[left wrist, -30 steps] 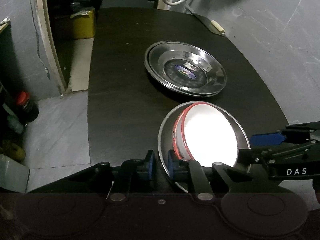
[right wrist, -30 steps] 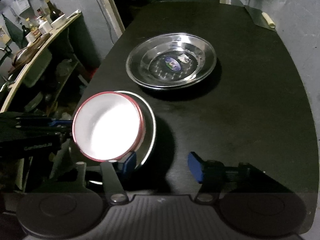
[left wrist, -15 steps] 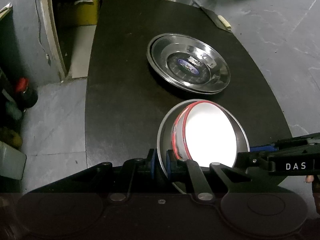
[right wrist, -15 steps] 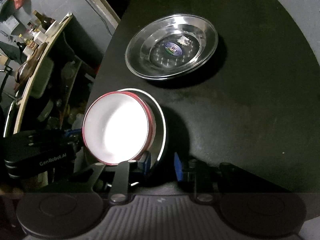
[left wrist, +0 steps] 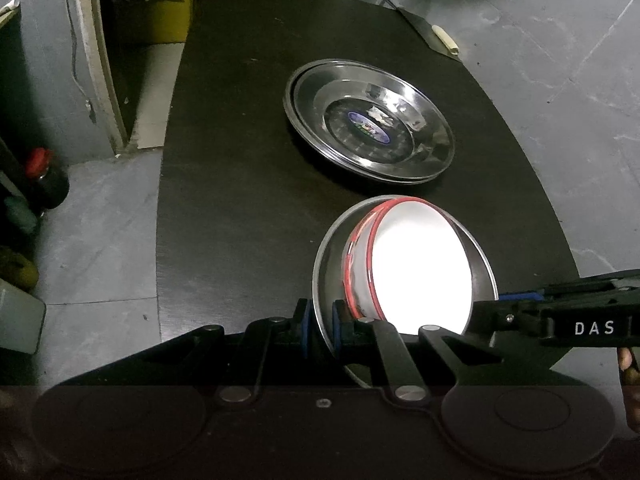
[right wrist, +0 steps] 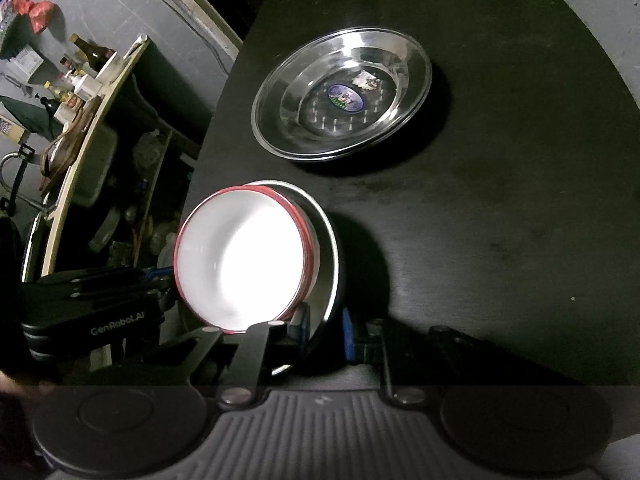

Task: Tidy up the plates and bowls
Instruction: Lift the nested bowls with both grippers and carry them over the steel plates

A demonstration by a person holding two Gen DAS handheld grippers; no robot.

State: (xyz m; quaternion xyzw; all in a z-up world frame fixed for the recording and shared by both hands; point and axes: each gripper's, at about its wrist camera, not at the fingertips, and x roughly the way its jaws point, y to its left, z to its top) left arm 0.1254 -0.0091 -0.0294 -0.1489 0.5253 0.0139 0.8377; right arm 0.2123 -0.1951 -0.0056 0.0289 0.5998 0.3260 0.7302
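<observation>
Plates (left wrist: 370,136) sit stacked on the counter (left wrist: 240,200). We clamp the steel bowl (left wrist: 326,280), white bowl (left wrist: 420,272) nested inside, with left hand-held gripper (left wrist: 320,326) and right hand-held gripper (right wrist: 326,330); placing it remains.

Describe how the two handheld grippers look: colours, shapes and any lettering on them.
Both are matt black linkage grippers with blue pads on the fingers and silver pivot rivets. The left gripper has a smooth black housing with two round discs; seen from the right wrist, its side reads "GenRobot.AI". The right gripper has a ribbed grey housing; its side reads "DAS" in white.
</observation>
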